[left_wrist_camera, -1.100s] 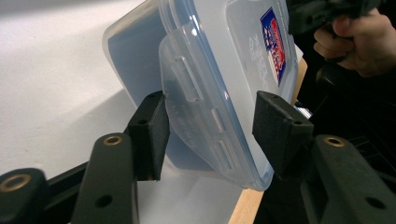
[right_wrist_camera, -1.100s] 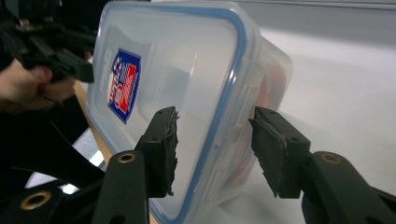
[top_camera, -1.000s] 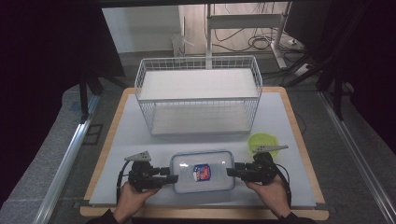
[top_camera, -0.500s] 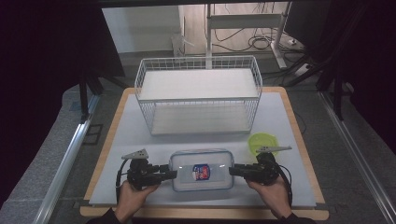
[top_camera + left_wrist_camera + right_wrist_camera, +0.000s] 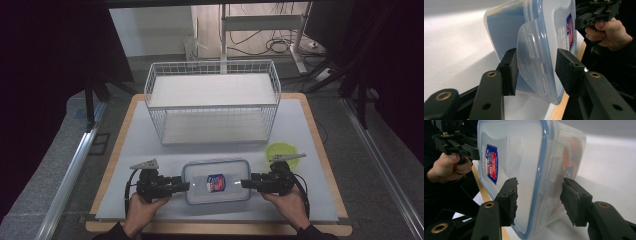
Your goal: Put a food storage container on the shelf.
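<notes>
A clear plastic food box (image 5: 200, 175) with a blue-rimmed lid and a sticker (image 5: 216, 182) lies flat at the front middle of the white board. My left gripper (image 5: 184, 185) is at its left end and my right gripper (image 5: 246, 183) at its right end, each held by a hand. In the left gripper view the box's (image 5: 549, 30) end flap (image 5: 531, 62) stands out between the jaws of the left gripper (image 5: 537, 71), which have been closing; one pad meets the flap, the other stands off. The right gripper (image 5: 542, 202) straddles the box (image 5: 524, 157). Its jaws have just been opening, and its far pad is off the side latch (image 5: 554, 170).
A white wire basket (image 5: 212, 100) stands behind the box across the middle of the board. A yellow-green bowl (image 5: 281, 150) sits just behind the right gripper. The board's wooden front edge (image 5: 215, 227) runs close below both hands.
Both grippers stay at the box's two ends and the box keeps its place. No other motion is plain from above.
</notes>
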The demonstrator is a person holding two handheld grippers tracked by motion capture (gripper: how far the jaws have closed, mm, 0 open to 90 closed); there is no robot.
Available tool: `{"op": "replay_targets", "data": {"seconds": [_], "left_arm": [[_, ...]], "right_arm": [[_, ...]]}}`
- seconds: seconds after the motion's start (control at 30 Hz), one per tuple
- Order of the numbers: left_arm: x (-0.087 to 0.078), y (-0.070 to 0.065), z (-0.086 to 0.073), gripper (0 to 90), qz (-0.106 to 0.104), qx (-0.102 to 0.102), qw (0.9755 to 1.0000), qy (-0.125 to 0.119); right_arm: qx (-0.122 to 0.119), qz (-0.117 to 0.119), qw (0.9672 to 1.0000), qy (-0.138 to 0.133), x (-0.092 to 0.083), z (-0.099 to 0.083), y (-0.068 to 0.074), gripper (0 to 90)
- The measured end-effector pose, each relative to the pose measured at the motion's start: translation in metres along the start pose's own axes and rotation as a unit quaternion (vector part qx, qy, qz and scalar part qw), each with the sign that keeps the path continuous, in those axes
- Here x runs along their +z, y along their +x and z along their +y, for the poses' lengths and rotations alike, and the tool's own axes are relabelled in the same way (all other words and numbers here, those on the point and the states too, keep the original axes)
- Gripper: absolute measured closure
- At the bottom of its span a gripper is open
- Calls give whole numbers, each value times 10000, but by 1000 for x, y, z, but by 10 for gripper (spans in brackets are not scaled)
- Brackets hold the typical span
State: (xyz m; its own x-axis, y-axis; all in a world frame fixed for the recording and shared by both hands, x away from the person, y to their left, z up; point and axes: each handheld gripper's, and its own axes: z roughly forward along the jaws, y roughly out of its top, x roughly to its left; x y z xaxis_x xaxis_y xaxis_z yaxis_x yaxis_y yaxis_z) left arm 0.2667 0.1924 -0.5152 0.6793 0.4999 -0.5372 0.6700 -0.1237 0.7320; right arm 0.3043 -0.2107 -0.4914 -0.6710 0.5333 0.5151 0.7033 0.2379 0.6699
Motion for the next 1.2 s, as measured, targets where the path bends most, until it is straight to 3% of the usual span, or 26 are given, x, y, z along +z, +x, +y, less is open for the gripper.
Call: {"op": "replay_targets", "data": {"seconds": [0.27,0.4,0.6,0.93,1.2], "left_arm": [[2,-3,4,532,150,-71,9999,-18],[-2,-4,10,524,366,-3,9993,-105],[-9,-10,20,524,368,94,9987,-337],[-10,-16,35,523,310,201,9989,-300],[-19,-19,51,522,389,316,9981,-366]], "right_arm": [[338,-28,9993,-149,-2,-6,3,526],[115,-196,9996,-141,-1,-5,12,526],[61,-151,9994,-312,-4,2,17,526],[-134,-177,9980,-596,-20,23,23,534],[-256,-132,9972,-691,-24,39,27,535]]}}
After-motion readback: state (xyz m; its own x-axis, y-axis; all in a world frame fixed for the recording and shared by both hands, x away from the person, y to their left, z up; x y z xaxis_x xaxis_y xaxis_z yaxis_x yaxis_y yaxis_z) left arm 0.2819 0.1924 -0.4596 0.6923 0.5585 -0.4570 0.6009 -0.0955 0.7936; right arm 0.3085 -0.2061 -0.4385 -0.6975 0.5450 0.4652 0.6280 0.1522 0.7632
